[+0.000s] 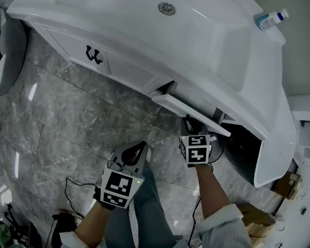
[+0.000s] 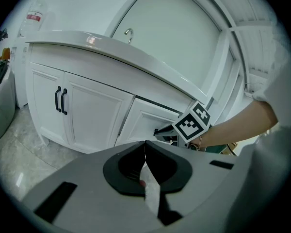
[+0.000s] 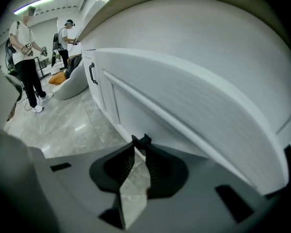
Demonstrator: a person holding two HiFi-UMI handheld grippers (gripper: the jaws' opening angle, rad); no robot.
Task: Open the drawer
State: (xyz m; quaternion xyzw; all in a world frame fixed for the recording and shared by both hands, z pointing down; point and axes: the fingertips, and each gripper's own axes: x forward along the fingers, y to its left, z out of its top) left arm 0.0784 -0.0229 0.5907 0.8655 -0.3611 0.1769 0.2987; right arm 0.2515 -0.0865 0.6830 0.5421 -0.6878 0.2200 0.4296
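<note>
The white vanity (image 1: 144, 30) has its drawer front (image 1: 191, 112) standing out from the cabinet face, also seen as the drawer front (image 2: 148, 120) in the left gripper view. My right gripper (image 1: 190, 124) reaches in just under that panel; its marker cube (image 1: 196, 150) faces up. In its own view the right gripper (image 3: 140, 141) has its tips pinched on a small black piece, the drawer handle (image 3: 145, 139), below the white drawer front (image 3: 199, 106). My left gripper (image 1: 137, 151) hangs back over the floor, and in its own view the left gripper (image 2: 144, 142) is shut with nothing in it.
Two cabinet doors with black handles (image 2: 61, 101) are left of the drawer. A bottle (image 1: 271, 19) lies on the counter's far right, near the sink drain (image 1: 166, 8). A grey seat (image 1: 10, 50) stands left. Cables (image 1: 72, 185) and a cardboard box (image 1: 258, 218) lie on the marble floor. People (image 3: 26, 57) stand far off.
</note>
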